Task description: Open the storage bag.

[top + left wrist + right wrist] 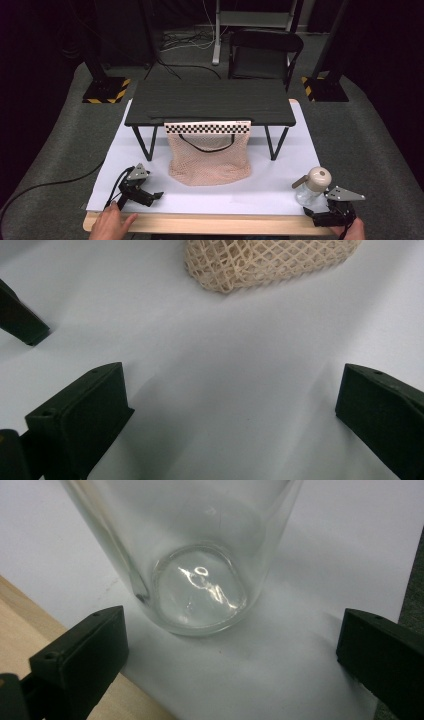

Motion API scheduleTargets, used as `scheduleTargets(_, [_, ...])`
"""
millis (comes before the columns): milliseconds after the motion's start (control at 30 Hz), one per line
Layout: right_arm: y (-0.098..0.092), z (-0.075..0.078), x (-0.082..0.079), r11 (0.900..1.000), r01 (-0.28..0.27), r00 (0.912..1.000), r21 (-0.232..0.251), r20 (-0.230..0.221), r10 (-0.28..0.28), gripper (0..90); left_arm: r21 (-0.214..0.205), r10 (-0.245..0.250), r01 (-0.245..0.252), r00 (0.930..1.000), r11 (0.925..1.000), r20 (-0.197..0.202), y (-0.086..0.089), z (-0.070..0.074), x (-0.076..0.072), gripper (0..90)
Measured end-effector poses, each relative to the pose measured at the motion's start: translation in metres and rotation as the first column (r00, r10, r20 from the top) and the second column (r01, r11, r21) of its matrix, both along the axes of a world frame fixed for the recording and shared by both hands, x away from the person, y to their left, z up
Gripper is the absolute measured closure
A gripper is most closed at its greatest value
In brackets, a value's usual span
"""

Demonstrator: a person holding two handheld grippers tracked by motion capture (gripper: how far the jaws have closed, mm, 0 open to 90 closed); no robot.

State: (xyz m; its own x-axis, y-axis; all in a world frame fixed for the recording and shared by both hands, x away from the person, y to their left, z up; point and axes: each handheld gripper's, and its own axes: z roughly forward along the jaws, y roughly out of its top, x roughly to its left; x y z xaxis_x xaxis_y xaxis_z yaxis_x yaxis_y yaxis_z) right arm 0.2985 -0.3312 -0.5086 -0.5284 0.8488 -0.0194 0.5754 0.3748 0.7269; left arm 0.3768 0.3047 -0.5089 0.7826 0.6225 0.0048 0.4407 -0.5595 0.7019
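Note:
A clear glass bottle [311, 189] with a beige cap stands at the front right of the white sheet [270, 185]. My right gripper [320, 216] rests just in front of it, open; in the right gripper view the bottle's base [195, 585] is a little beyond the wide-apart jaws, untouched. A beige mesh bag [209, 157] with a black handle hangs from the front edge of a small black table [210, 101]. My left gripper [156, 196] lies open at the front left, pointing toward the bag; the bag's lower corner [260, 262] appears far ahead of its empty jaws.
A checkered strip [207, 128] runs along the black table's front edge. The wooden board edge [200, 222] lies under the sheet at the front. A black folding chair [265, 52] and stand bases with hazard stripes [106, 90] are behind on the grey carpet.

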Motion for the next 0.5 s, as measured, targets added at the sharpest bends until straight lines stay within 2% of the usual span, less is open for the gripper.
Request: scheduleTargets(500, [-0.0008,-0.0003,0.0021,1.0,-0.009,1.0,0.002,0.001,0.009,0.0,-0.002,-0.001,0.001,1.0,1.0,-0.003,0.0001,0.0001,0.0003,0.0])
